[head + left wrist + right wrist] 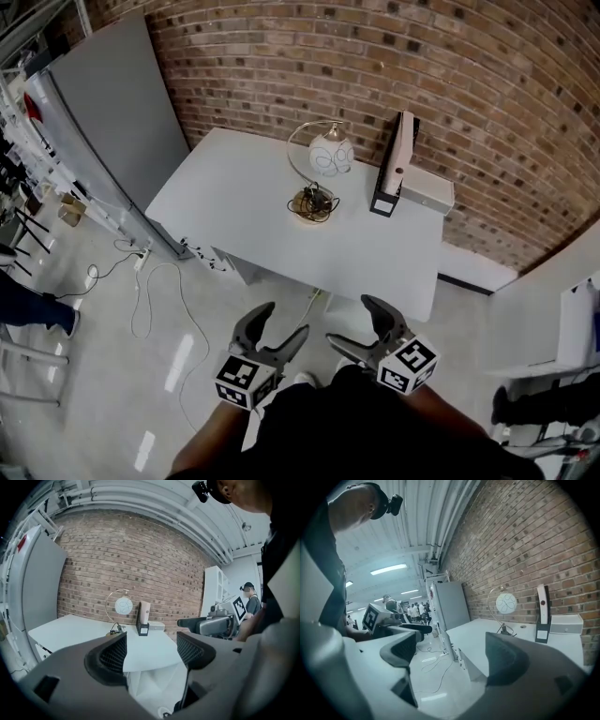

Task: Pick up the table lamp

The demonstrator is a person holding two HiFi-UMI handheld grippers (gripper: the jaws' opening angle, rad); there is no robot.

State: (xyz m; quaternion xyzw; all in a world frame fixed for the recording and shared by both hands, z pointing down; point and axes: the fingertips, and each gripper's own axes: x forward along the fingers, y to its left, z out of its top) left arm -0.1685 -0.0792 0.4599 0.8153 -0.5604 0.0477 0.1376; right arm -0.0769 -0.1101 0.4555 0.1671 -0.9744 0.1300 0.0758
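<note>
Holds left tool (284,321) and right tool (353,323) low, short of the worktop's (234,202) near edge, both spread wide, nothing between the jaws. Faces the lamp (329,157), upright at the back near the brick wall (281,66), just left of a file stand (394,173). Lies straight ahead, well apart, seemingly no nearer to either hand. Shows the tangled cord (313,202) only in head view; gives the upright profile from both gripper views.

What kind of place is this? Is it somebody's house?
Probably not a house. It looks like a workshop or lab hall: a bare brick wall, loose cables on a shiny floor, and one plain white table holding a table lamp.
</note>
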